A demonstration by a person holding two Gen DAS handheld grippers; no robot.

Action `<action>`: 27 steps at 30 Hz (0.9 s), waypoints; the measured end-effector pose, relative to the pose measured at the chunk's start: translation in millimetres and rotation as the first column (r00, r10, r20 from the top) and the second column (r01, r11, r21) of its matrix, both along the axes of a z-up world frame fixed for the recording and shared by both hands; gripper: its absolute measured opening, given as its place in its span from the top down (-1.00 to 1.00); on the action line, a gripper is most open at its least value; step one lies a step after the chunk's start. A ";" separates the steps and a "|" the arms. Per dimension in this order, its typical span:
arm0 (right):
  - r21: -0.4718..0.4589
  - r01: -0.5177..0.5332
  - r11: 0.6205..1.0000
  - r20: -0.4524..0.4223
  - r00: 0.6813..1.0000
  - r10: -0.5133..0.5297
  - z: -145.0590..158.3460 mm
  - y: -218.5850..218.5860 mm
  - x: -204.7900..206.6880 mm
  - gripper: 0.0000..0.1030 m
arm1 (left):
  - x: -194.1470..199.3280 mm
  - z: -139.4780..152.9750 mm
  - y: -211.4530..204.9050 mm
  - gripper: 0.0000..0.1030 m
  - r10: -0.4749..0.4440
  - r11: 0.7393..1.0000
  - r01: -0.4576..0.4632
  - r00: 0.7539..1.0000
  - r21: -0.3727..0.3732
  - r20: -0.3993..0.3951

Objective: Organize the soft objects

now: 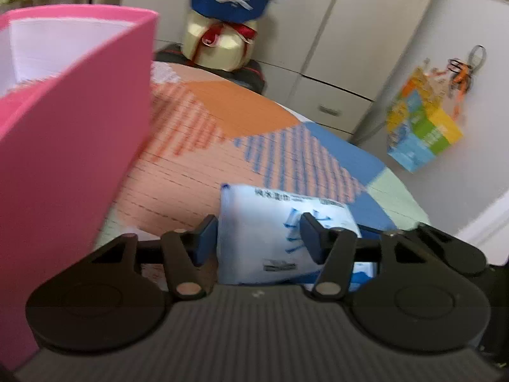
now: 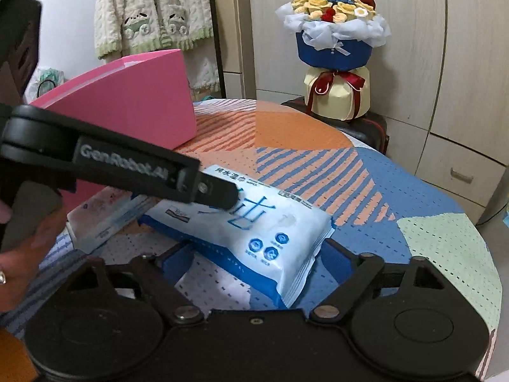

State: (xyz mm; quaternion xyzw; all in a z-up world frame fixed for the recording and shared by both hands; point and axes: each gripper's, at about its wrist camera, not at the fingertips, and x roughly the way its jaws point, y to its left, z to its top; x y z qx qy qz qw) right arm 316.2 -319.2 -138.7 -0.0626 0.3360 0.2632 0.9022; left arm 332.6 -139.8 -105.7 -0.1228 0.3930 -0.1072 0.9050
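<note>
A soft white-and-blue tissue pack lies tilted on the round patterned table. My left gripper is shut on its near end; in the right wrist view that gripper reaches in from the left and pinches the pack. My right gripper is open, its blue fingers on either side of the pack's other end, not squeezing it. A second flat tissue pack lies under the left gripper. A pink box stands open at the table's left.
A flower bouquet in blue and cream wrap stands on a dark case behind the table. White cabinets line the back. A colourful bag hangs at the right. A knitted garment hangs behind the box.
</note>
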 end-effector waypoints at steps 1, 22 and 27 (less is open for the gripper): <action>0.001 0.005 1.000 -0.003 1.000 -0.005 0.1 0.6 -0.2 -0.63 | -0.9 -0.1 -1.2 -0.05 -0.005 1.000 0.004 1.000 0.006 0.005; -0.060 0.180 0.982 0.030 0.983 -0.178 24.1 24.5 -66.7 -0.29 | -45.1 22.2 -8.5 -0.03 -0.167 0.985 0.166 0.986 0.040 0.024; -0.028 0.242 0.970 0.008 0.970 -0.241 25.0 29.4 -101.5 -0.34 | -71.8 29.9 -9.9 -0.04 -0.239 0.968 0.238 0.971 0.082 -0.002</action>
